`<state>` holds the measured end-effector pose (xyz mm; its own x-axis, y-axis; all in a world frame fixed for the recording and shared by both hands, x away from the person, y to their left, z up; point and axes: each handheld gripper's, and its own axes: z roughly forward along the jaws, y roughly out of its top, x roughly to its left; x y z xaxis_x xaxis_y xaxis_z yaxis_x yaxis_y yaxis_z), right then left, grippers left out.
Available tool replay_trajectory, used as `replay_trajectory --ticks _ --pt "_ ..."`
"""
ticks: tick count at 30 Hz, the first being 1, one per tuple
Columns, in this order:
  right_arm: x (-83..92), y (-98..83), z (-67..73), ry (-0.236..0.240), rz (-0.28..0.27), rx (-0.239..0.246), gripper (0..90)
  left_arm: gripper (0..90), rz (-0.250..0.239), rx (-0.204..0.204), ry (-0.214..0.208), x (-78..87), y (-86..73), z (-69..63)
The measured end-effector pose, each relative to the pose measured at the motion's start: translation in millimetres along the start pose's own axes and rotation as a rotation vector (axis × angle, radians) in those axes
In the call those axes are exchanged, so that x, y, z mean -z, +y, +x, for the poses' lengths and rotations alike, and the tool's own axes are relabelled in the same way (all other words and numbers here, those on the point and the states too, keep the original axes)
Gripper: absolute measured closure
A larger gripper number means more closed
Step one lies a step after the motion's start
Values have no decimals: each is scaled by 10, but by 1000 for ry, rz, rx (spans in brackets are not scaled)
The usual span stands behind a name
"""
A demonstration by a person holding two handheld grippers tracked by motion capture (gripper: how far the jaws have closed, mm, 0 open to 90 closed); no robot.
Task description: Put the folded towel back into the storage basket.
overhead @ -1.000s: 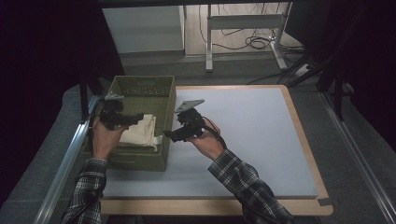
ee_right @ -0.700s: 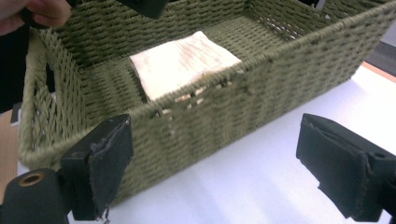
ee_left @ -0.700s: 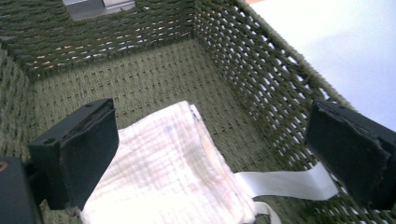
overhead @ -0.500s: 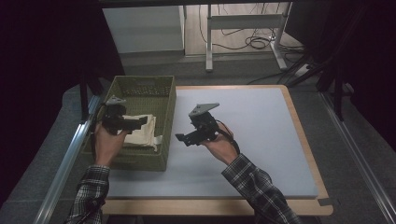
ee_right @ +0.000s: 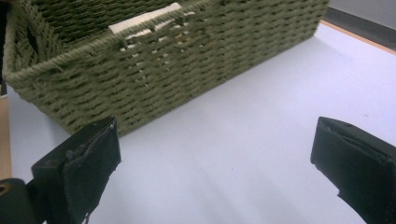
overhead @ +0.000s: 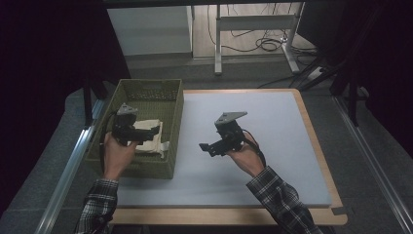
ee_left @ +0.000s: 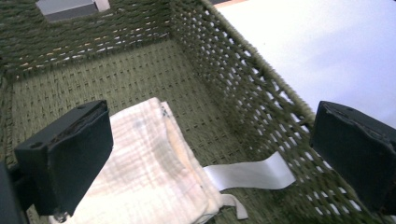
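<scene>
Cloth (ee_left: 140,163) edge hidden by tongs (ee_left: 224,158).

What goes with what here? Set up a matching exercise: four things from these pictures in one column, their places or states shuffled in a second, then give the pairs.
Things:
1. folded cream cloth
2. green woven basket
3. left gripper
4. right gripper

Places or states:
A. open with nothing between its jaws, over the pale mat
B. lying on the basket's floor
C. open with nothing gripped, over the inside of the basket
D. standing at the mat's left edge

Pairs: 1-B, 2-D, 3-C, 4-A
</scene>
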<state>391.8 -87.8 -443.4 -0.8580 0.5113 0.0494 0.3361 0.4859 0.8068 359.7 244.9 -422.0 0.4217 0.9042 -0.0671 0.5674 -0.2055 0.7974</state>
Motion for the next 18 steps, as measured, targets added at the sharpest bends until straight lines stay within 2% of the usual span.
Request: replay_trajectory --ticks 7,18 --pt "171 -120 -87 -20 -3 -12 13 0 -11 -27 -24 19 31 -183" --pt "459 -328 -162 -44 -4 -15 13 0 -37 -78 -81 -61 -14 -560"
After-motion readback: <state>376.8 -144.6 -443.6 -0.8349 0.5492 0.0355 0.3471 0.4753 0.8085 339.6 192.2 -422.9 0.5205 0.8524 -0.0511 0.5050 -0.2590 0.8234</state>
